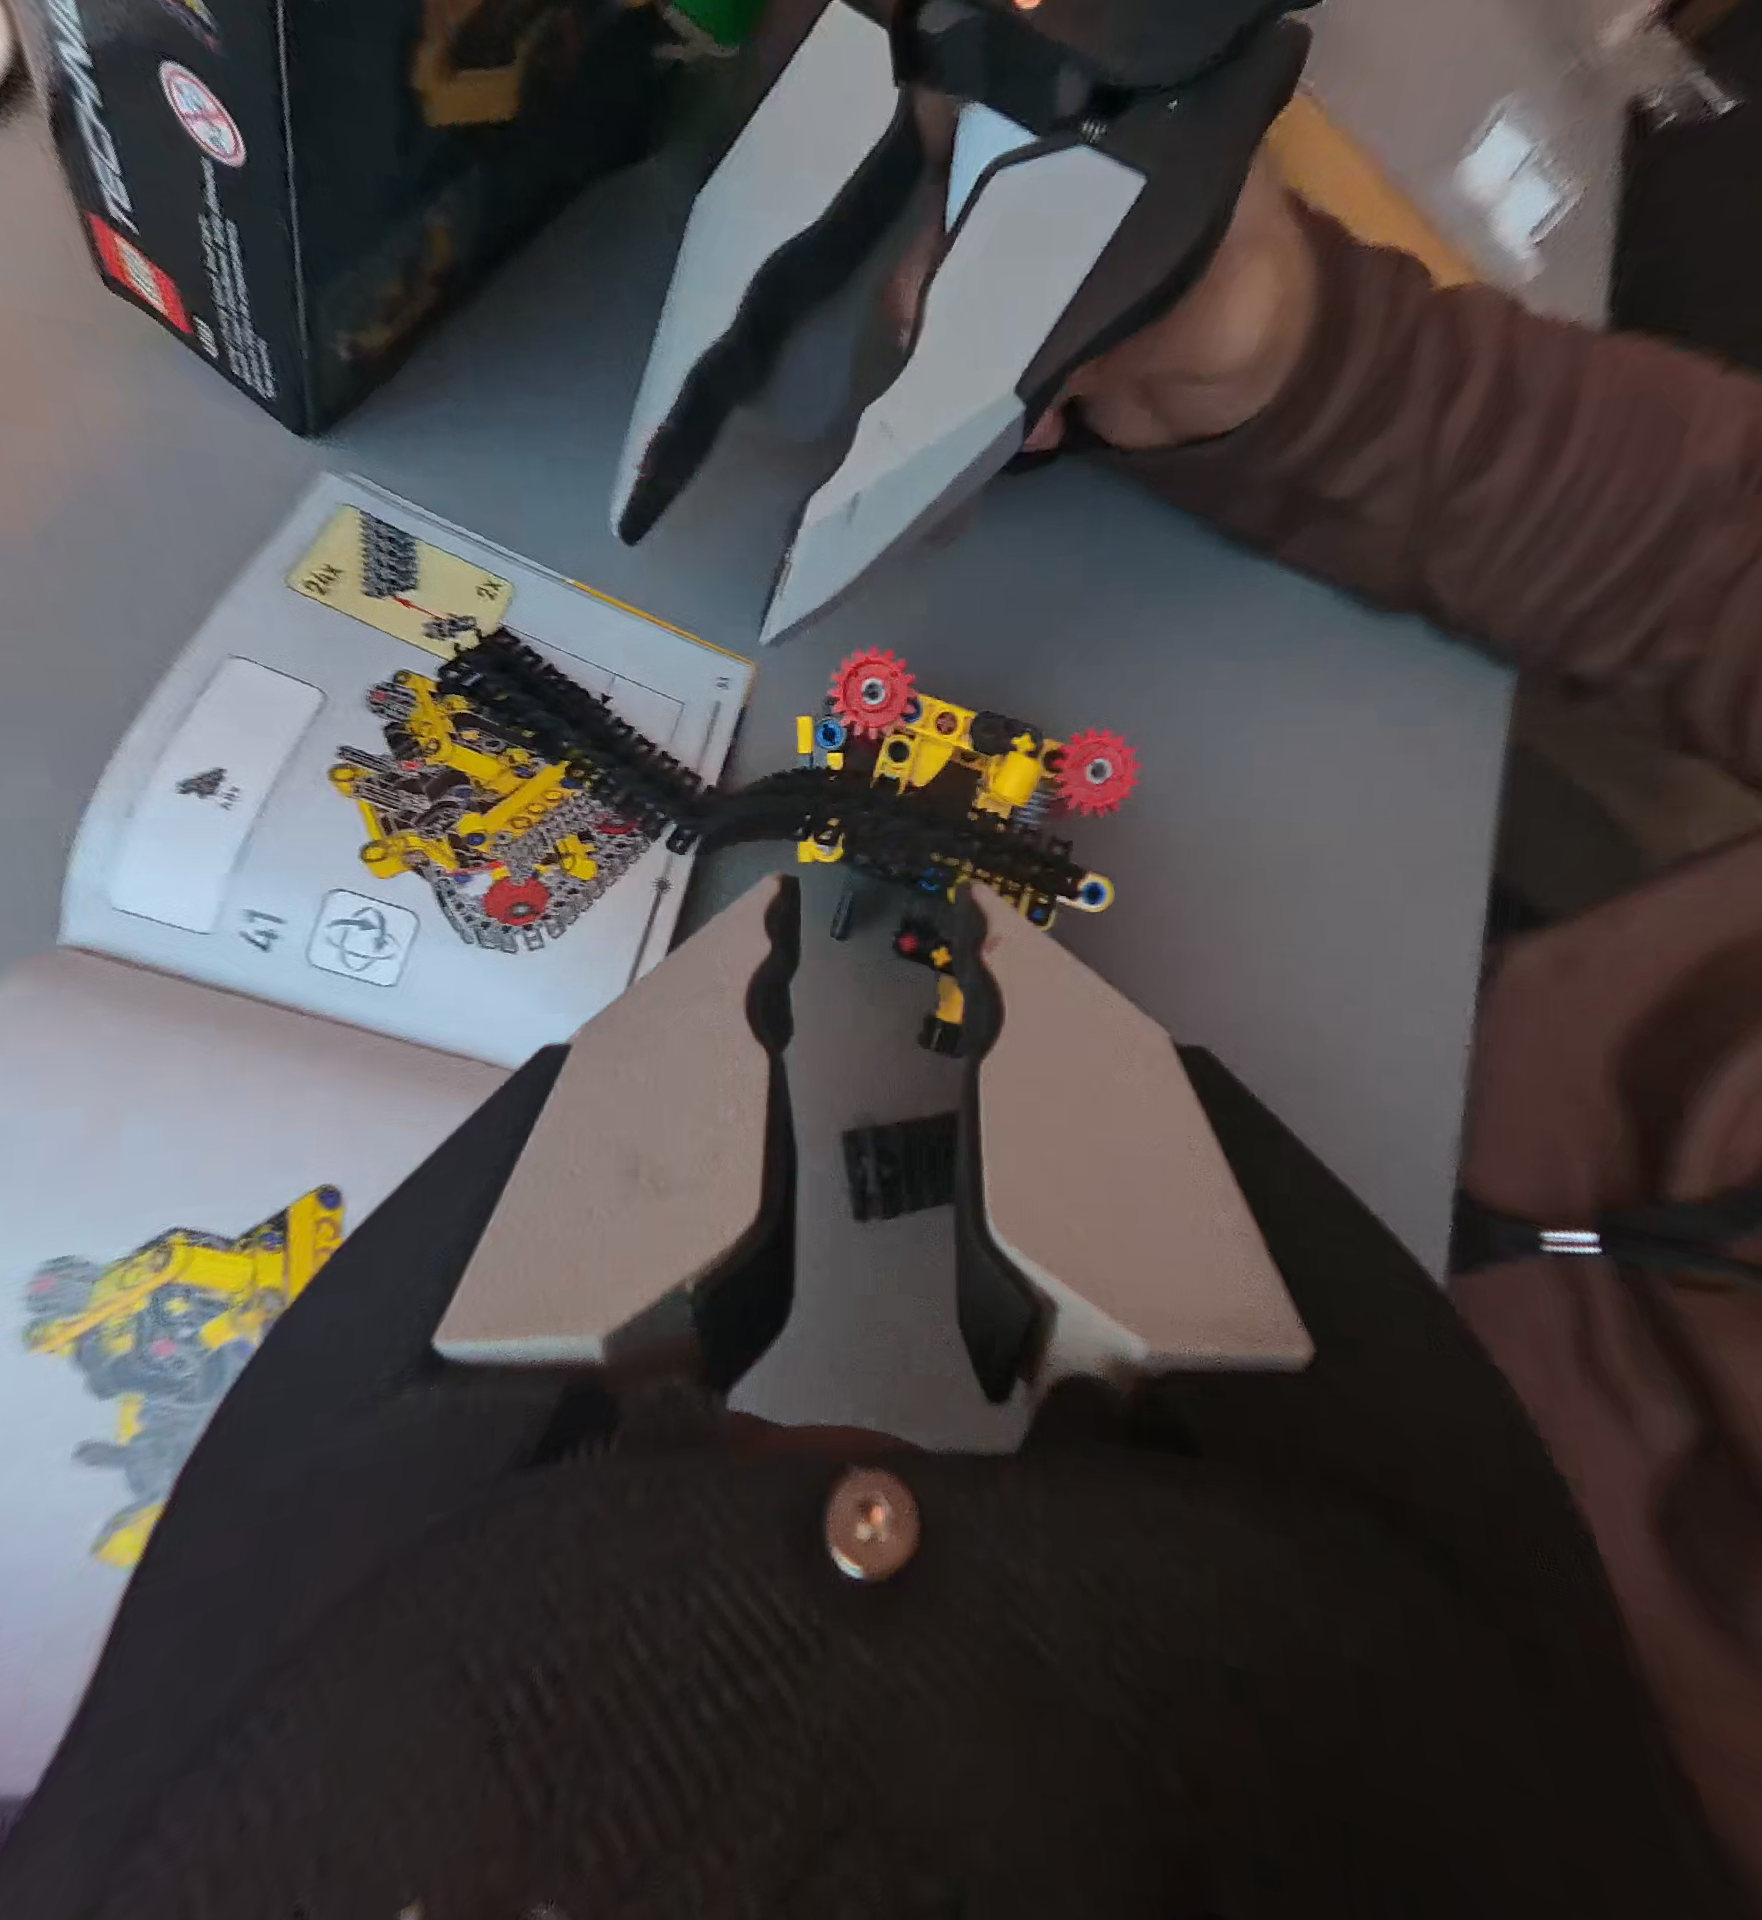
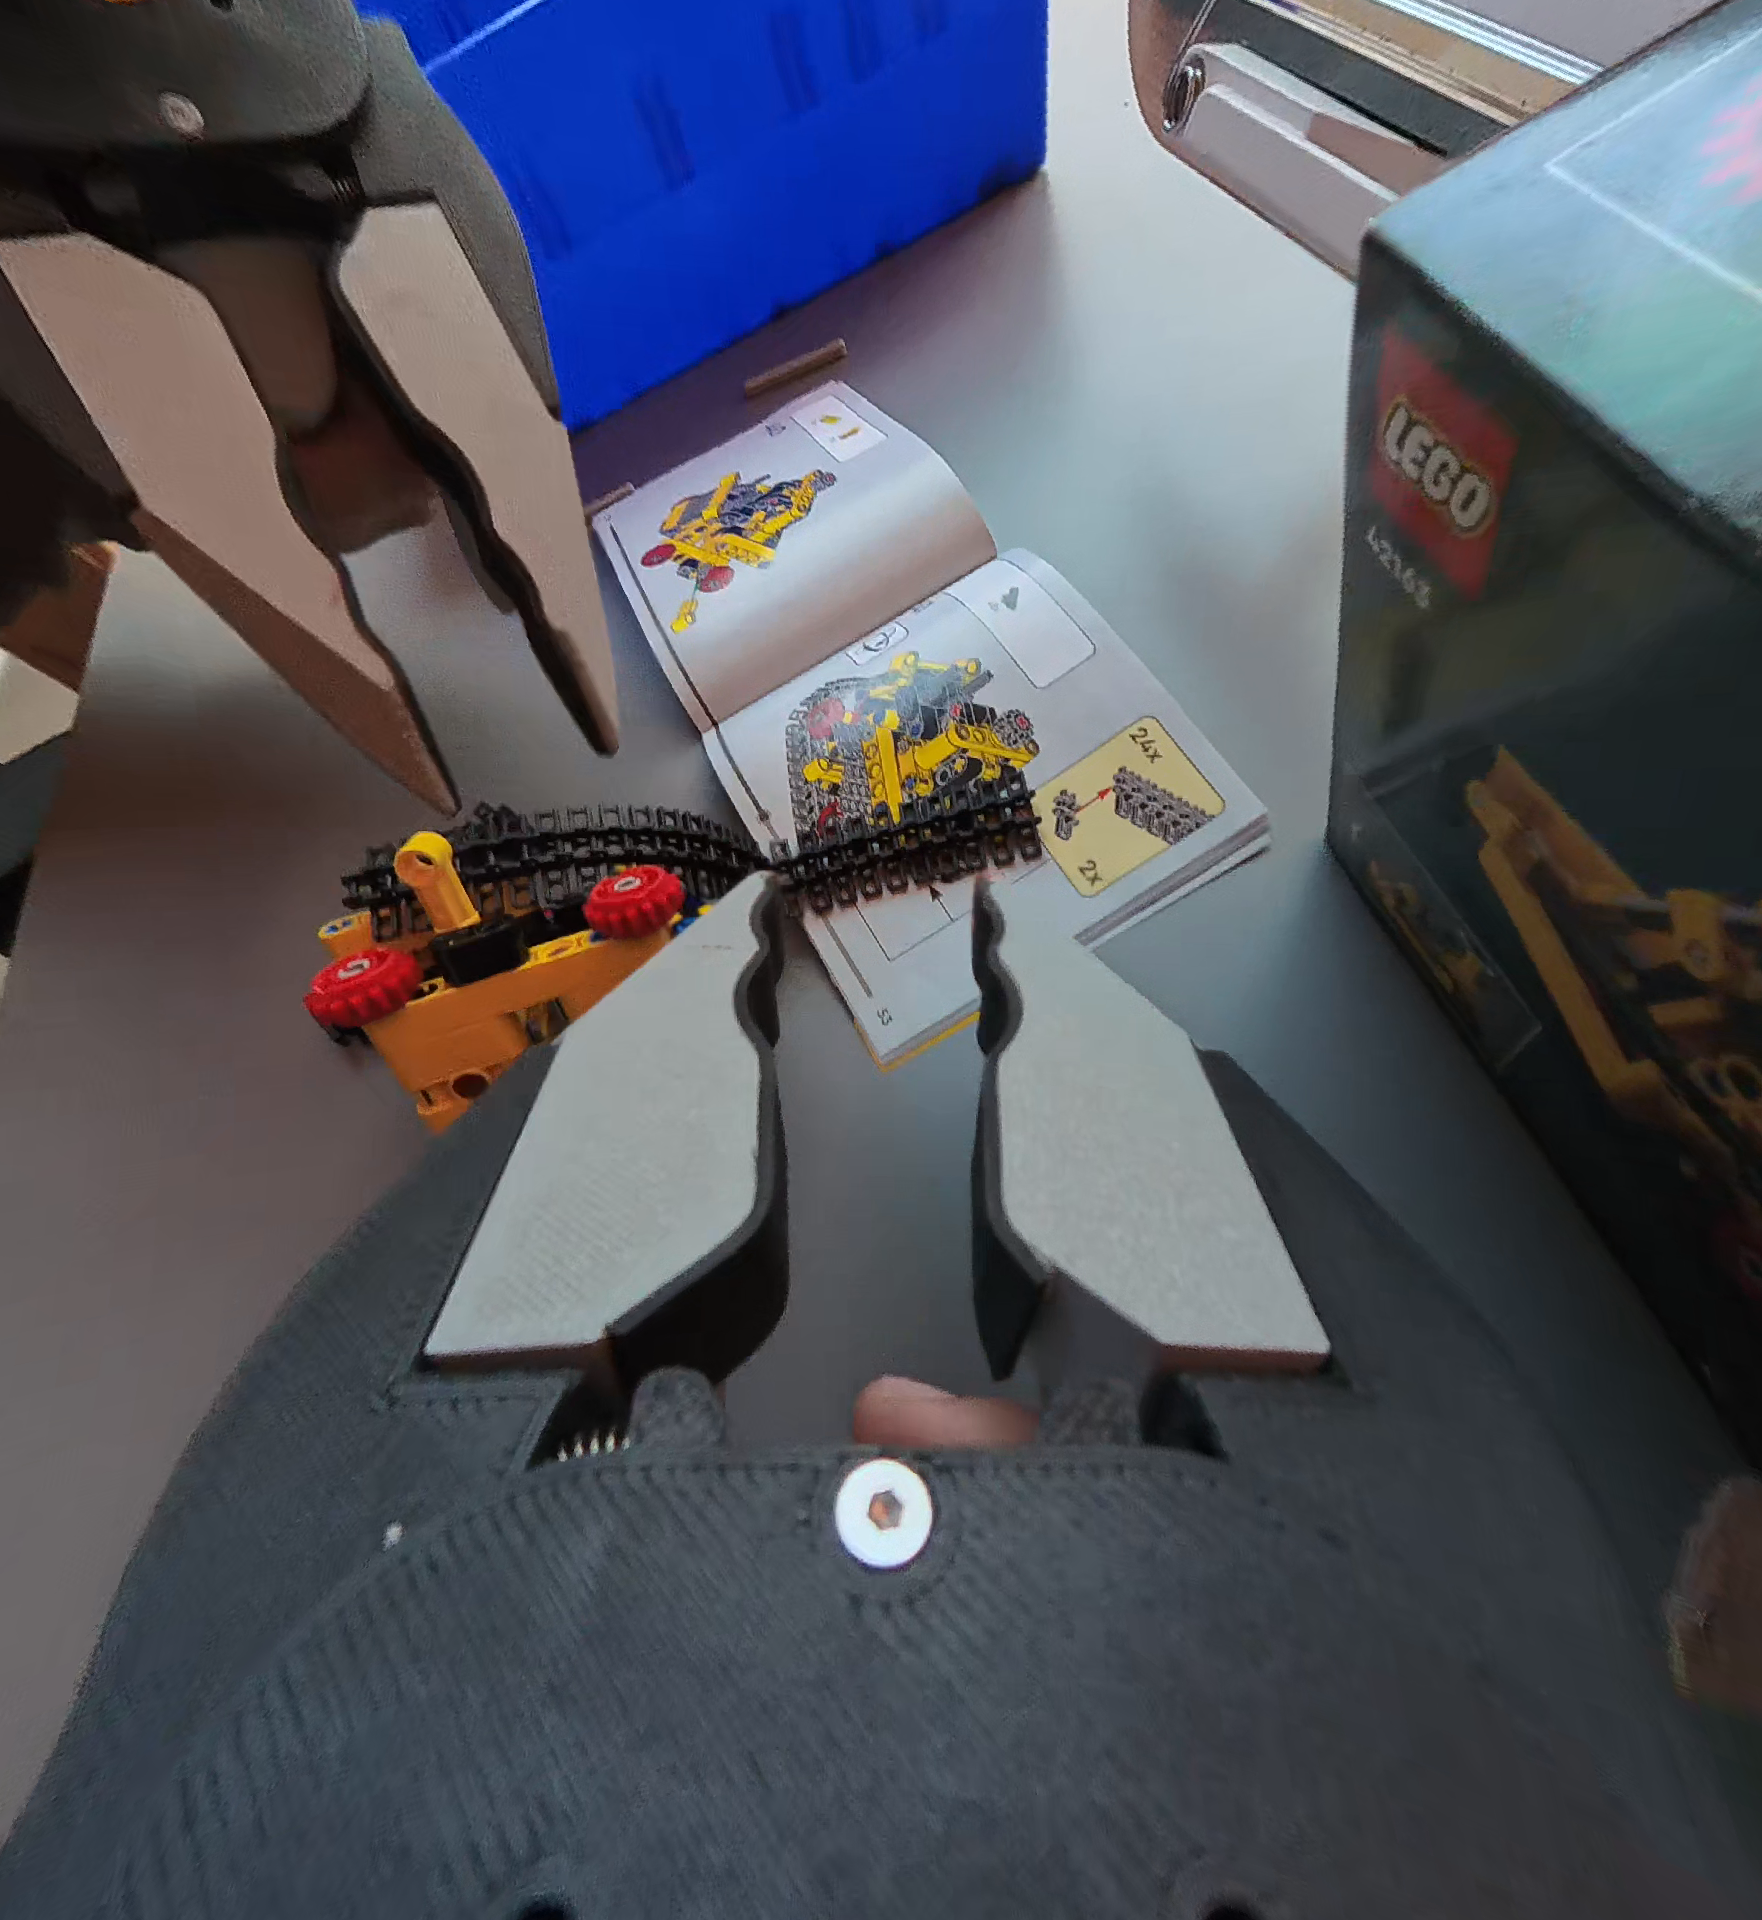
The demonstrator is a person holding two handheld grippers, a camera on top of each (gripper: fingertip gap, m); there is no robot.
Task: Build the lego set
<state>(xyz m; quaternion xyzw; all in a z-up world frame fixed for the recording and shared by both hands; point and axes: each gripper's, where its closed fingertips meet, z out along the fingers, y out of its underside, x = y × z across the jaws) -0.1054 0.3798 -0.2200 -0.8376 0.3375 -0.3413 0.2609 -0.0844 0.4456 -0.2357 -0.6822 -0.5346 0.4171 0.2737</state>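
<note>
Right claw (image 2: pixel 877 894); blue bin (image 2: pixel 752 177) behind booklet (image 2: pixel 960 623).

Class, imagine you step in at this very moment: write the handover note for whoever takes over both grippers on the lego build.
Left gripper: open, holding nothing, over the yellow model.
Right gripper: open, holding nothing, tips at the black track chain.
The model lies on the grey table with two red gears fitted. The chain trails loose from the model onto the open instruction booklet. The set's box stands beside the booklet.
Done: chassis and gears assembled.
Left: the chain does not yet loop round the gears.
</note>
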